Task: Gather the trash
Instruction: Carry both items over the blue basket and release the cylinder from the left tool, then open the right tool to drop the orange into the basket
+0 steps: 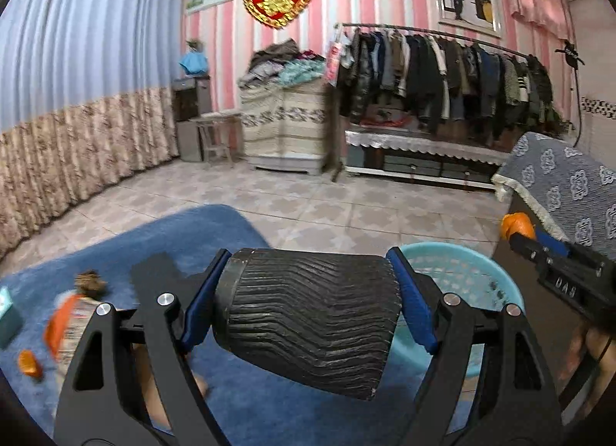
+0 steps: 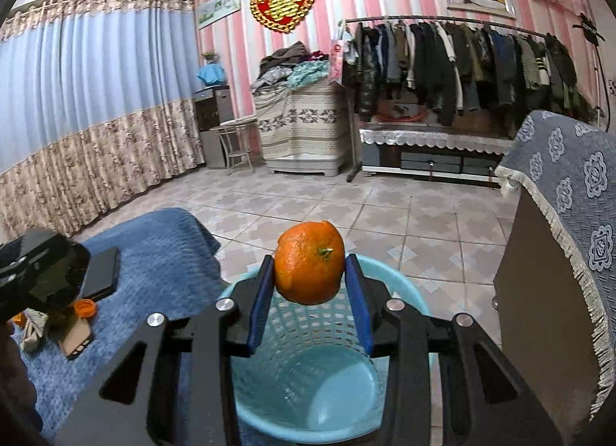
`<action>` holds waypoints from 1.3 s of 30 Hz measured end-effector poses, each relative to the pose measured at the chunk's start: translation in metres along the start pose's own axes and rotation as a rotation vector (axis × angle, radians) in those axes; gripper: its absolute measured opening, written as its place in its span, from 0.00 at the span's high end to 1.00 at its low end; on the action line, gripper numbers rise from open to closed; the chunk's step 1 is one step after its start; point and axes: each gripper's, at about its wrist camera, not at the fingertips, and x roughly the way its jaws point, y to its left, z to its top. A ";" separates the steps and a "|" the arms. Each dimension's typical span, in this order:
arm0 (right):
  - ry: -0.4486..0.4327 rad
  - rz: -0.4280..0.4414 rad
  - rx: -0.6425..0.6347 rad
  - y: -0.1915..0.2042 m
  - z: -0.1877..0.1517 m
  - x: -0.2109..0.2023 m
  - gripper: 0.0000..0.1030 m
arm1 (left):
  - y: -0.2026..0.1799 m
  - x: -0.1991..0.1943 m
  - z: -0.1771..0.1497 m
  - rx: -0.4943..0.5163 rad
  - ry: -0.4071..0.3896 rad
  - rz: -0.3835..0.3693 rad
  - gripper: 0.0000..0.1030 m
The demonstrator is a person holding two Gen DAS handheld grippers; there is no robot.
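My left gripper (image 1: 308, 311) is shut on a black ribbed paper cup (image 1: 308, 323), held sideways above the blue rug, left of the light blue basket (image 1: 481, 273). My right gripper (image 2: 310, 288) is shut on an orange (image 2: 310, 267) and holds it over the open basket (image 2: 408, 292), whose inside looks empty. In the left wrist view the right gripper (image 1: 516, 232) shows at the right with the orange (image 1: 518, 224) at its tip. The left gripper body (image 2: 38, 273) shows at the left edge of the right wrist view.
On the blue rug (image 1: 192, 238) lie an orange wrapper (image 1: 61, 323), a brown clump (image 1: 90, 284), an orange peel piece (image 1: 30, 363) and a teal box (image 1: 7, 317). A black phone (image 2: 102, 273) and an orange cap (image 2: 85, 307) lie there too. A cloth-covered cabinet (image 2: 558, 253) stands right of the basket.
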 end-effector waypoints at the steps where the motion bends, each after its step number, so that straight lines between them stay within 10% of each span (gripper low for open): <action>1: 0.000 -0.005 0.006 -0.005 -0.002 0.001 0.64 | -0.006 0.008 0.001 -0.003 0.011 -0.019 0.24; 24: 0.079 -0.085 0.154 -0.044 -0.032 0.031 0.64 | -0.093 0.134 -0.022 0.034 0.169 -0.216 0.18; 39: 0.114 -0.076 0.073 -0.011 -0.030 0.042 0.61 | -0.021 0.077 -0.010 0.012 0.059 0.065 0.05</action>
